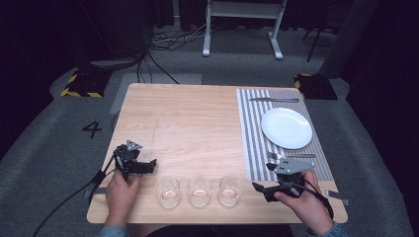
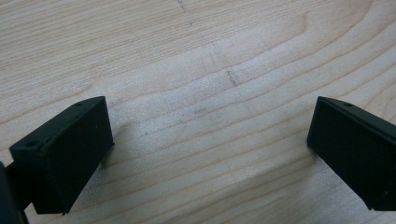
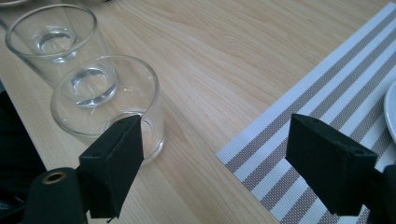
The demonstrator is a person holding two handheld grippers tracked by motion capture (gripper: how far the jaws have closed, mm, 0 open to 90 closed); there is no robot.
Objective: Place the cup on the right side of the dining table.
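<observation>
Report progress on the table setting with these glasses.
Done: plate, knife and fork lie on the striped placemat. In hand: nothing; right gripper is open near the nearest glass, left gripper open over bare table. Left: all three glasses unmoved.

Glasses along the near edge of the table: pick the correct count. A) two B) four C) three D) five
C: the high view shows three clear glasses in a row along the near edge of the table, between the left gripper and the right gripper, both with their jaws apart and holding nothing.
</observation>
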